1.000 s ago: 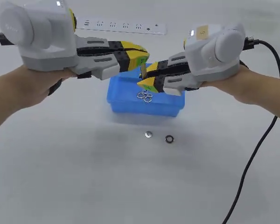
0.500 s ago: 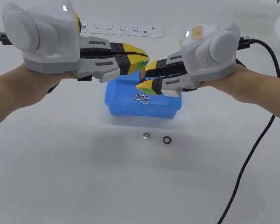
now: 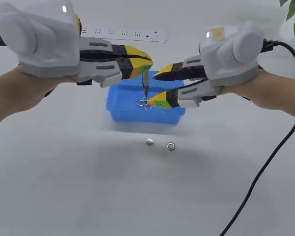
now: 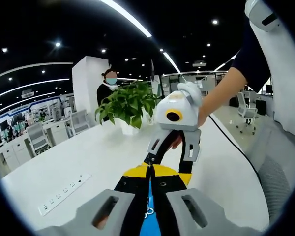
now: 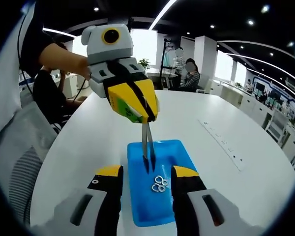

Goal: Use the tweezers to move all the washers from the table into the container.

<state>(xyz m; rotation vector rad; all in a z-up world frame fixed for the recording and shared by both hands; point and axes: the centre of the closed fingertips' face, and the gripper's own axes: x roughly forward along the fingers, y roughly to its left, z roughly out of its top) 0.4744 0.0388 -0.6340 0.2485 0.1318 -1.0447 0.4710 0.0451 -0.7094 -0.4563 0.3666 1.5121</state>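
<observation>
The left gripper (image 3: 146,61) clamps the tweezers (image 3: 145,84), tips nearly together just above washers (image 3: 143,103) inside the blue container (image 3: 132,115); whether they pinch one, I cannot tell. The right gripper (image 3: 155,89) hangs over the container, jaws spread, its yellow label (image 3: 217,34) unreadable. Two more washers (image 3: 149,142) lie just before the container.

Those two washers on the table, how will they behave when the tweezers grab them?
Probably fiddly: the washers seem to lie flat on the smooth white table, so the thin tweezers may slide them before getting a grip. They look like small metal rings, likely light and stiff; dropped on edge, one could roll.
</observation>
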